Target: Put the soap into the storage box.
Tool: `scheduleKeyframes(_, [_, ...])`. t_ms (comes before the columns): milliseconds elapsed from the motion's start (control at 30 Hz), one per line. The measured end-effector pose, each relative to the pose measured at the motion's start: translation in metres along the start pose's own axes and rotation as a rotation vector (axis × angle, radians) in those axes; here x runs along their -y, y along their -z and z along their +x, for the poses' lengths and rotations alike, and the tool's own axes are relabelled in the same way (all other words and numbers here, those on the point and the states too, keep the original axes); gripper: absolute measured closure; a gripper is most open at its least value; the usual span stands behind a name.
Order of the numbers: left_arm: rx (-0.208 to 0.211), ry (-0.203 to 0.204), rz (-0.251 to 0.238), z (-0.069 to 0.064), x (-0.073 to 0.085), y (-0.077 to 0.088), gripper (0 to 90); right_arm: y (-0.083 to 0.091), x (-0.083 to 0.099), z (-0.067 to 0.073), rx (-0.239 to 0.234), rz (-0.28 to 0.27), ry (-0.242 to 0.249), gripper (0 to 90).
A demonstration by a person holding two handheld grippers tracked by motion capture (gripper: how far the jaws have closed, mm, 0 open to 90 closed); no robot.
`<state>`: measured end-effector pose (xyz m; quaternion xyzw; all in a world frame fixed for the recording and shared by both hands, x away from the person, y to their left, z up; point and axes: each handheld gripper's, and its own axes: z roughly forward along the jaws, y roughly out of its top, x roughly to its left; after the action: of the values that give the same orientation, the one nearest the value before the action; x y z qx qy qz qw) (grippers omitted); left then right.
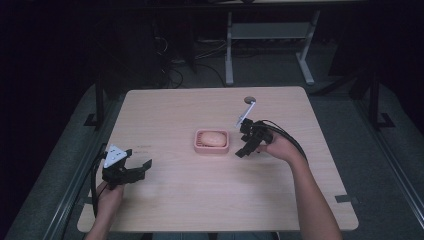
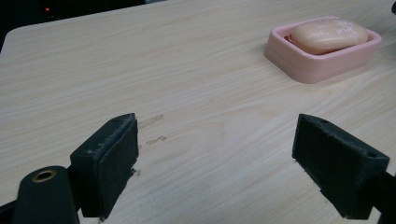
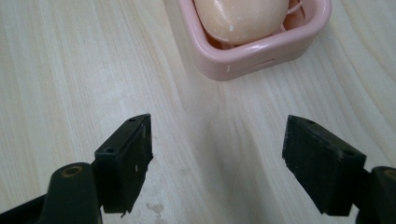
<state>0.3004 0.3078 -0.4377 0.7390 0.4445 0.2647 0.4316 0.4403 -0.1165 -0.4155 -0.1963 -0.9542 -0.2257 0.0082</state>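
1. Nearest you, by the table's (image 1: 165, 210) near-left corner, your left gripper (image 1: 131, 169) rests low with its jaws spread wide apart and nothing between them. In the left gripper view only bare wood lies between its pads (image 2: 112, 163).

2. Farther in, right of the table's centre, your right gripper (image 1: 247, 142) also has its jaws wide apart and empty. It sits just beside the right-hand wall of the soap dish (image 1: 212, 149), not touching it.

3. The pink soap dish stands about at the table's centre, upright and flat, with the bar of soap (image 1: 212, 138) lying inside it. Its long axis runs roughly parallel to the table's near edge.

4. The relation that matters: from your right gripper the dish lies straight ahead and close. In the right gripper view its near wall (image 3: 243, 58) sits just beyond the open jaws, roughly centred between them, with the soap (image 3: 240, 16) behind it. From your left gripper the dish (image 2: 322, 60) is well apart, up and off to the right.

5. So your right hand is much the nearer. I judge a short forward reach would bring its jaws to the dish or the soap.

6. Beyond, toward the table's far-right corner, a small white tool (image 1: 246, 112) lies untouched near a round hole (image 1: 249, 99).
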Motion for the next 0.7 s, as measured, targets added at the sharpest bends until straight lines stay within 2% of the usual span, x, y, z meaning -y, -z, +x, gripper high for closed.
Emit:
scheduleKeyframes(367, [0.001,0.000,0.003,-0.001,0.000,0.000,14.2,0.003,0.014,0.003,0.005,-0.022,-0.006,23.9])
scheduleKeyframes(500, [0.001,-0.001,0.004,-0.001,0.000,0.000,14.2,0.005,0.018,0.004,0.003,-0.009,-0.017,23.9])
scheduleKeyframes(700, [0.001,-0.001,0.004,-0.001,0.000,0.000,14.2,0.009,0.024,0.006,0.010,-0.040,-0.015,23.9])
